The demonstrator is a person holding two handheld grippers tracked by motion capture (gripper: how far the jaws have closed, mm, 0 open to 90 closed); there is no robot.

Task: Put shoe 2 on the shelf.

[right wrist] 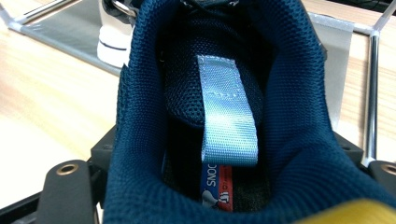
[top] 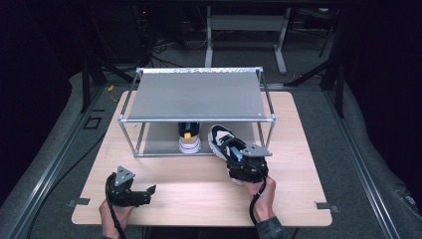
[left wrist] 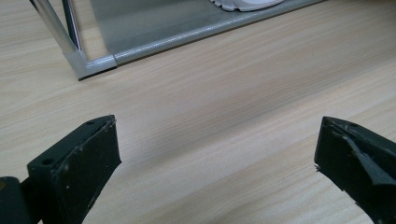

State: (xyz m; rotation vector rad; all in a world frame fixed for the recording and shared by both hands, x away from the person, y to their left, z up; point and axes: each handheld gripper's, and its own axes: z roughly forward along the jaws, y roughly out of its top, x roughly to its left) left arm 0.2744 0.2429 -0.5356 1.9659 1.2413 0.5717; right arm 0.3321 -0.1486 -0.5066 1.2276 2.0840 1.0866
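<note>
The right gripper (top: 238, 155) is clamped on the heel of a white and dark blue sneaker (top: 222, 140); the shoe sits at the near right corner of the grey metal-frame shelf rack (top: 196, 94), toe pointing far and left; up close, its blue mesh lining and pale blue pull loop (right wrist: 227, 112) show between the jaws. A second matching sneaker (top: 189, 138) stands on the rack's low shelf — just left of the first. The left gripper (top: 149, 191) rests near the wooden table's (top: 184, 184) near left edge — jaws wide apart, holding nothing.

Two shoes (top: 189, 138) (top: 222, 140), one rack (top: 195, 95), two grippers (top: 149, 190) (top: 234, 155).
</note>
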